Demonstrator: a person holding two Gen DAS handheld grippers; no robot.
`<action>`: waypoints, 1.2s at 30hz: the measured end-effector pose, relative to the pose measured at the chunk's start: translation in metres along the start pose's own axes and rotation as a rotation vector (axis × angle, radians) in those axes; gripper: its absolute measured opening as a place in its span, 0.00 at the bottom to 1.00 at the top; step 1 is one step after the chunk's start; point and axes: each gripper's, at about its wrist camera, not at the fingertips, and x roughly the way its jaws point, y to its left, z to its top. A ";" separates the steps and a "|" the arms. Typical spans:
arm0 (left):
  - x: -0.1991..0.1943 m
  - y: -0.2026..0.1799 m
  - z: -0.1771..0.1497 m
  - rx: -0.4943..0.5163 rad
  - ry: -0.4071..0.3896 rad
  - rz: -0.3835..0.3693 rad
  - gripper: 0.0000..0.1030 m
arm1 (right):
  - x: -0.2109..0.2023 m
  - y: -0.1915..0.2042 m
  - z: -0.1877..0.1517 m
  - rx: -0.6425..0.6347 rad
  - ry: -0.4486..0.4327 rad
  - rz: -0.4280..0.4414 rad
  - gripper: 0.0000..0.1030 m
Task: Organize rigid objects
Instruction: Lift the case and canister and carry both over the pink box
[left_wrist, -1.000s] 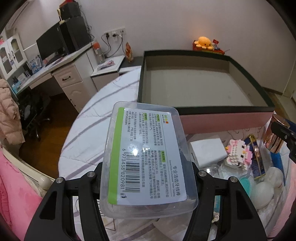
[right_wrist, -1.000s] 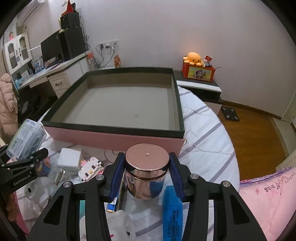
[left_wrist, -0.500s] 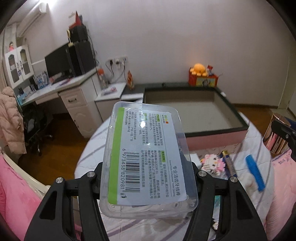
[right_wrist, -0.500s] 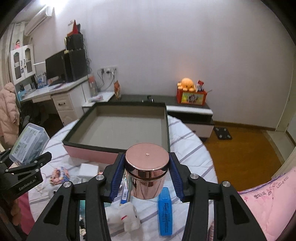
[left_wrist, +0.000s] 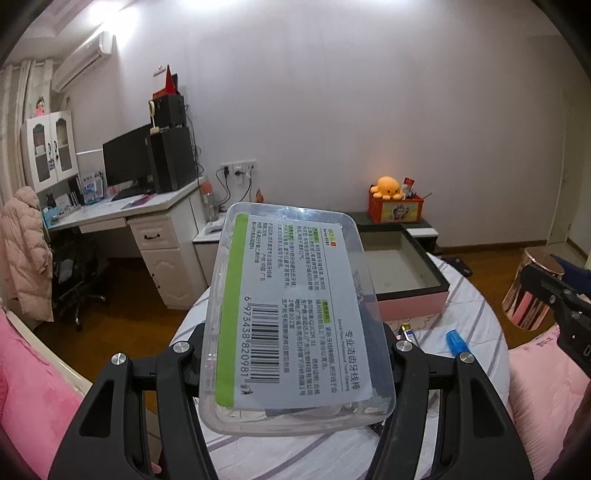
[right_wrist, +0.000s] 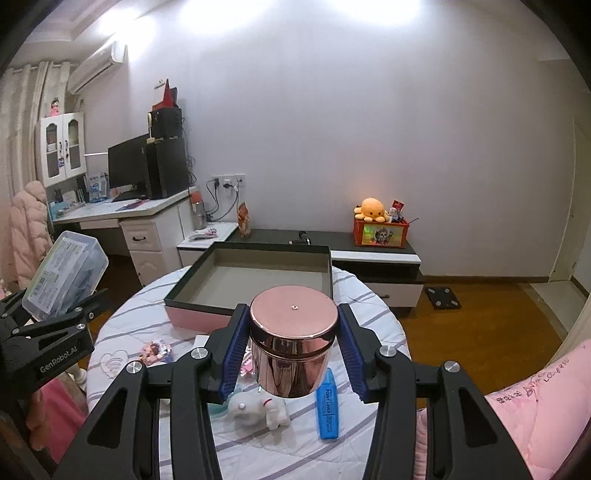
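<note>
Held high over the round table with the striped white cloth (right_wrist: 354, 295), I carry one item in each tool. My left gripper (left_wrist: 295, 347) is closed across the short width of a clear rectangular plastic floss-pick box with a green-edged barcode label (left_wrist: 291, 314), its long axis running straight away from me between the fingers. My right gripper (right_wrist: 293, 350) has its blue-padded fingers (right_wrist: 231, 354) pressed against the sides of an upright, shiny rose-gold cylindrical jar with a flat lid (right_wrist: 291, 343).

The shallow open box with dark rim and pink sides (right_wrist: 255, 280) lies ahead of and below both tools, at the far side of the table, and appears empty. It is, I judge, where both items are bound. It sits nearly dead ahead of the right tool; from the left it lies forward and to the right, so the jar looks to have the straighter path in.

The right camera shows the tray's whole floor, a blue highlighter (right_wrist: 328, 406), a small white toy figure (right_wrist: 258, 408) and the left tool side-on. In the left camera the floss box hides most of the tray and the table; it alone shows the printed label.
</note>
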 end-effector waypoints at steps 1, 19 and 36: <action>-0.002 -0.001 0.001 0.002 -0.005 0.000 0.60 | -0.002 0.000 0.000 0.003 -0.004 0.005 0.46; 0.026 -0.011 0.014 0.003 0.020 0.007 0.60 | 0.017 -0.009 0.005 0.022 0.007 0.002 0.46; 0.185 -0.026 0.074 0.058 0.219 0.008 0.60 | 0.152 -0.030 0.043 0.043 0.133 -0.011 0.47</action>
